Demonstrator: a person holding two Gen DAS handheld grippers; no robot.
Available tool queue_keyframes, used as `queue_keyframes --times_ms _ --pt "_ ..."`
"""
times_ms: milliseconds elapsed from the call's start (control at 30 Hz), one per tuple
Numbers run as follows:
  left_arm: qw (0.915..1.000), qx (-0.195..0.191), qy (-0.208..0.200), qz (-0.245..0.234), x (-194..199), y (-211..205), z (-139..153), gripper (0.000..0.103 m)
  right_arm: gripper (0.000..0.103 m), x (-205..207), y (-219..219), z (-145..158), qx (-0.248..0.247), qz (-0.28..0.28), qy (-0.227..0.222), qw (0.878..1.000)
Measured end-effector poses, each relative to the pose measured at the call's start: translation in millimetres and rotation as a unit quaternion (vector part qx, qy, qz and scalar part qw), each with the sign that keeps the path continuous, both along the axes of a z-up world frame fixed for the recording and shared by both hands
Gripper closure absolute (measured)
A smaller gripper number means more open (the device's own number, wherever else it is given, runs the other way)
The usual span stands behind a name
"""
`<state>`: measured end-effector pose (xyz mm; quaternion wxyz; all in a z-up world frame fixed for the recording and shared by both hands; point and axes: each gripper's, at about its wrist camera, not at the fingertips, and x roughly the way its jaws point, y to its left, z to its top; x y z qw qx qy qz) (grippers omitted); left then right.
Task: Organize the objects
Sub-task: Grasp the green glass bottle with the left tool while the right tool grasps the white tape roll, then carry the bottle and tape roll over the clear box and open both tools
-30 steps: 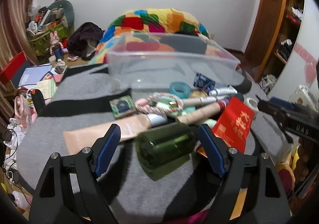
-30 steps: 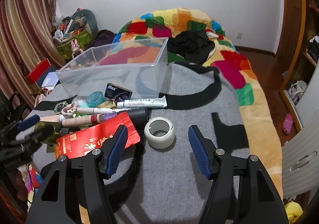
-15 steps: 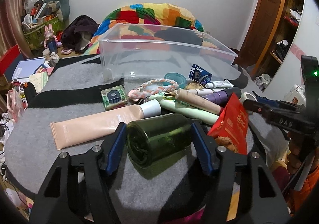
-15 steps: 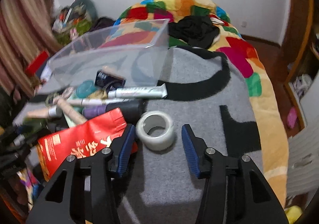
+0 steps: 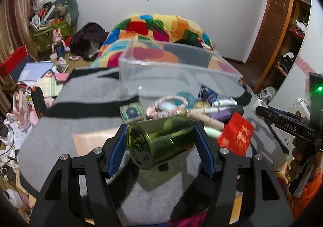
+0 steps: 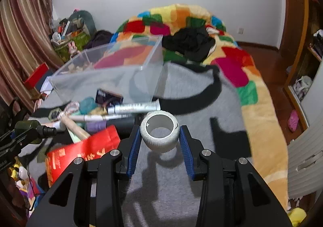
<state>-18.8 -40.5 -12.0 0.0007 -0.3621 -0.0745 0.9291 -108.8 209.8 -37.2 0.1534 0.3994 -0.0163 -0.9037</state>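
Note:
A dark green glass bottle (image 5: 161, 142) lies sideways between the blue pads of my left gripper (image 5: 160, 128), which is shut on it and holds it just above the grey blanket (image 5: 60, 132). In the right wrist view a white tape roll (image 6: 160, 144) sits between the pads of my right gripper (image 6: 159, 129). Its jaws are closing, and both pads touch the roll's sides. The clear plastic bin (image 5: 177, 73) stands behind the pile of loose items, also seen as the clear bin (image 6: 105, 83).
A red packet (image 5: 236, 136), a beige tube (image 5: 92, 140), a pink rope ring (image 5: 167, 103), a white tube (image 6: 134, 107) and a dark box (image 6: 108, 96) lie before the bin. A colourful quilt (image 6: 232, 65) lies beyond the blanket. Clutter fills the floor at the left.
My left gripper closed on the green bottle and lifted it a little off the blanket. My right gripper's jaws narrowed from well apart onto the tape roll.

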Motion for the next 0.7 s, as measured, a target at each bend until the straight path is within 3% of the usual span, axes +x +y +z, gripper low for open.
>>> queue_keyframes --times_ms 200,367,700 --pt "0.9992 -0.013 0.039 0.003 -7.3 -3.8 28.6 0.038 0.068 1.8 -5.5 36.6 -0.012 0.011 0.048 0.999" --pt "0.9978 -0.017 0.063 -0.005 -24.4 -4.1 48.0 0.038 0.068 -1.1 -15.0 50.4 -0.02 0.024 0.063 0.997" --pt "0.9983 -0.008 0.053 -0.021 -76.8 -7.9 57.6 0.038 0.068 -24.3 -48.5 75.7 -0.004 0.054 0.087 0.995"
